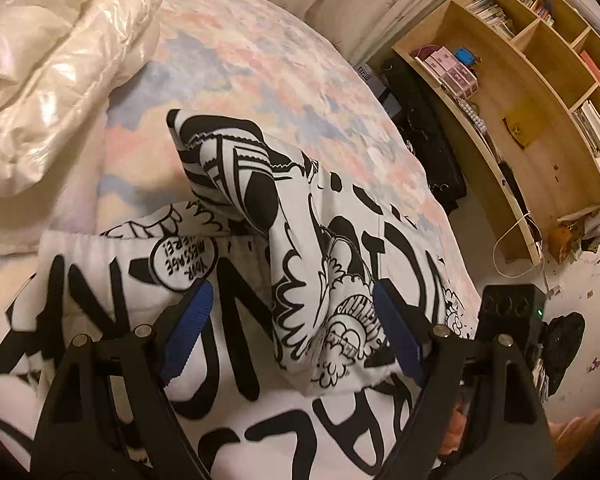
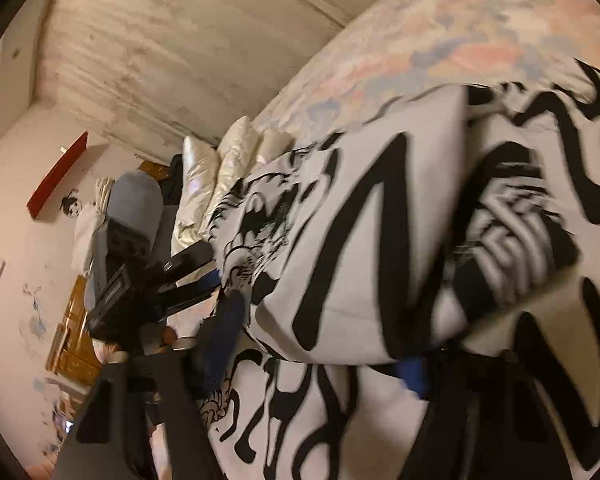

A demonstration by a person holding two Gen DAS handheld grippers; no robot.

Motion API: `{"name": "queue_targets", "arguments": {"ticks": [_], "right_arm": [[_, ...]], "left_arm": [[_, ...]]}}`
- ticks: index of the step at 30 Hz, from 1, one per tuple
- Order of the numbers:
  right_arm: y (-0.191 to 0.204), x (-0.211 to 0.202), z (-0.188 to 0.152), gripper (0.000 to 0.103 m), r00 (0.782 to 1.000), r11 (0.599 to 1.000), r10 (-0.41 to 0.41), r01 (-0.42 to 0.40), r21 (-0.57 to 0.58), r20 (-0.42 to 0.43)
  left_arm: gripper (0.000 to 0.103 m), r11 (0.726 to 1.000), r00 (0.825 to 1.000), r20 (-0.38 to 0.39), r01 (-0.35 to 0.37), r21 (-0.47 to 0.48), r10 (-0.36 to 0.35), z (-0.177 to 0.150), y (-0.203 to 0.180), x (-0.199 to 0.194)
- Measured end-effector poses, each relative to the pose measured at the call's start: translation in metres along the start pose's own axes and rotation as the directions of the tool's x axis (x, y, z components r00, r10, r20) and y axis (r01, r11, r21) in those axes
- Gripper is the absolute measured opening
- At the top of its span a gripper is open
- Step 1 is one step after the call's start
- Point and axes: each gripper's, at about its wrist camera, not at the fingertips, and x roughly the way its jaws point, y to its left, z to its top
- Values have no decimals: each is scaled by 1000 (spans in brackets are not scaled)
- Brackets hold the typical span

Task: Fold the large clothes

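Garment: a white top with black graffiti print [image 1: 236, 320], spread on the bed over the pastel blanket [image 1: 260, 64]. One sleeve [image 1: 236, 168] is laid back across the body, cuff toward the pillows; I judge this a sleeve fold in progress.

Left gripper [image 1: 292, 320]: jaws stand wide. The blue pads [image 1: 188, 332] hang above the cloth on either side of the folded sleeve's lower end. Nothing is pinched. I judge it free, perhaps placed to press or to take the next hold.

Right gripper [image 2: 320, 344]: view is blurred. A bundled fold of the same garment [image 2: 380, 264] bulges between my fingers; one blue pad [image 2: 224, 336] shows at the left, the other peeks out under the fold at the right. Jaws are partly apart. Whether the pads press the fabric I cannot tell. Left gripper is visible in this view, just beside the fold.

Surroundings: shiny cream duvet [image 1: 48, 56] piled at the head of the bed; wooden shelf [image 1: 540, 92] beside it.

Judgement: early to mid task. Body is not yet folded. Risk: the bulky fold slides loose if the right grip is slack.
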Motion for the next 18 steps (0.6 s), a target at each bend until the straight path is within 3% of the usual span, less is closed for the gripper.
{"name": "queue_targets", "arguments": {"ticks": [2, 12, 14, 16, 17, 18], "right_arm": [[5, 3, -4, 9, 999, 999, 35, -36, -25, -26], [-10, -78, 14, 5, 982, 984, 174, -177, 34, 79], [-10, -90, 17, 5, 984, 986, 162, -163, 15, 80], [-9, -99, 21, 5, 987, 990, 143, -143, -11, 73], [-9, -105, 24, 5, 988, 991, 135, -134, -17, 72], [-8, -110, 24, 5, 991, 993, 118, -116, -29, 65]], "left_arm": [[80, 1000, 1000, -3, 6, -4, -6, 4, 0, 7], [79, 990, 991, 35, 133, -53, -132, 1, -11, 18], [60, 991, 991, 61, 121, -63, -117, -1, -21, 13], [12, 999, 997, 64, 40, -24, -39, -5, -36, 5], [6, 999, 997, 58, -50, 8, 50, -9, -47, 3], [4, 996, 995, 56, -87, 21, 86, -14, -53, -1]]}}
